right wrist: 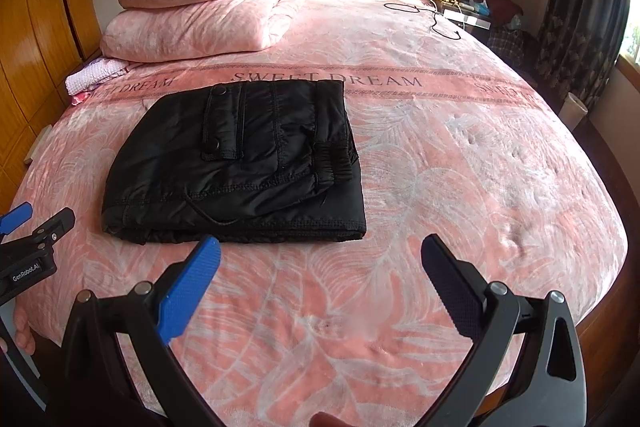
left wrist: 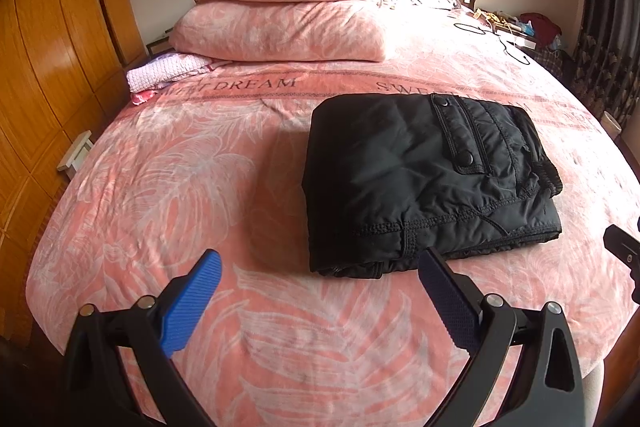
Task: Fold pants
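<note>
Pants (left wrist: pixel 424 179) lie folded; underside layers hidden, both claws spread.

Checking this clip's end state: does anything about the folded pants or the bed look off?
Nothing serious. The black pants lie folded on the bed, though the elastic waistband bulges from the right side. Both grippers, left and right, are open and clear.

Bare bedspread (right wrist: pixel 460 155) around folded pants (right wrist: pixel 240 163), quilts (right wrist: pixel 200 11) beyond

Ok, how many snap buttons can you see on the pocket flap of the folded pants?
2: far snap at the flap's far corner, near snap at its near corner, on the black pants. Folded layers may hide others.
</note>
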The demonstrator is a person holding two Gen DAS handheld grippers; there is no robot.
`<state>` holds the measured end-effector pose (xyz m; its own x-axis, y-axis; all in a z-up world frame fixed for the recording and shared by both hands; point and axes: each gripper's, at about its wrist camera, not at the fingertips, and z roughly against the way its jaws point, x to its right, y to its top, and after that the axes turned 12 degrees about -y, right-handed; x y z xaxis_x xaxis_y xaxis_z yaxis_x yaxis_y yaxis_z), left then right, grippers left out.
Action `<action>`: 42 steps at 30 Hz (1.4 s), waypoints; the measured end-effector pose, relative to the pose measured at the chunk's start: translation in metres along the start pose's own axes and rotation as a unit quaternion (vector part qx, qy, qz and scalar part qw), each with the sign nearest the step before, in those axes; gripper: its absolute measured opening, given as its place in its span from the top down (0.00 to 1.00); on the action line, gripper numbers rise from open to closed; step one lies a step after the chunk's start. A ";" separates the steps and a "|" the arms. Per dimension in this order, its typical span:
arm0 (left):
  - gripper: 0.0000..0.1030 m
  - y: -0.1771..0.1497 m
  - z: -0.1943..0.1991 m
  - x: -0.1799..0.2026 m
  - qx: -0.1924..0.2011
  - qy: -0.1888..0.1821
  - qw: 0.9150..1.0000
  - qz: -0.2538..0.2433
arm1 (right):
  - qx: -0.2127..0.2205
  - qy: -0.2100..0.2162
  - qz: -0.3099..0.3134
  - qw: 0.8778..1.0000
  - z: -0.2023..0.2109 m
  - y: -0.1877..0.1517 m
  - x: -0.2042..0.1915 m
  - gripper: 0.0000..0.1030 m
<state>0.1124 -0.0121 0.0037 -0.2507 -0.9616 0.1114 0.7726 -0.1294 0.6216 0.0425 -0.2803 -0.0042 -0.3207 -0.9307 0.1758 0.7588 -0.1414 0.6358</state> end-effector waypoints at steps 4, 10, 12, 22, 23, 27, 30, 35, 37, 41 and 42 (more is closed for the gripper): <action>0.04 0.000 -0.002 -0.001 -0.002 0.001 1.000 -0.001 | -0.002 0.001 -0.001 1.000 0.000 0.000 0.000 0.03; 0.04 -0.001 -0.004 -0.004 -0.005 0.003 1.000 0.001 | -0.001 -0.002 -0.001 1.000 -0.001 -0.001 -0.001 0.03; 0.04 -0.001 -0.004 -0.004 -0.005 0.003 1.000 0.000 | -0.003 -0.003 -0.001 1.000 -0.003 -0.002 -0.001 0.03; 0.04 0.000 -0.006 -0.002 -0.005 0.006 1.000 -0.005 | -0.003 -0.002 -0.002 1.000 -0.005 -0.002 -0.001 0.03; 0.04 0.000 -0.006 -0.002 -0.005 0.006 1.000 -0.006 | -0.003 -0.003 -0.002 1.000 -0.005 -0.002 -0.001 0.03; 0.04 -0.001 -0.006 -0.003 -0.003 0.006 1.000 -0.005 | -0.005 -0.003 -0.002 1.000 -0.007 -0.002 -0.001 0.03; 0.04 0.000 -0.006 -0.002 -0.003 0.006 1.000 -0.006 | -0.006 -0.004 0.000 1.000 -0.008 -0.001 -0.002 0.03; 0.04 0.003 -0.007 -0.001 -0.005 0.001 1.000 -0.007 | -0.008 -0.001 -0.001 1.000 -0.010 -0.001 -0.003 0.03; 0.04 0.004 -0.007 -0.001 -0.006 -0.003 1.000 -0.005 | -0.008 0.000 -0.003 1.000 -0.010 -0.001 -0.002 0.03; 0.04 0.004 -0.005 0.001 -0.002 -0.002 1.000 -0.004 | -0.009 0.000 -0.003 1.000 -0.011 -0.001 -0.002 0.03; 0.04 0.004 -0.005 0.001 -0.002 -0.002 1.000 -0.005 | -0.009 0.001 -0.004 1.000 -0.011 -0.001 -0.002 0.03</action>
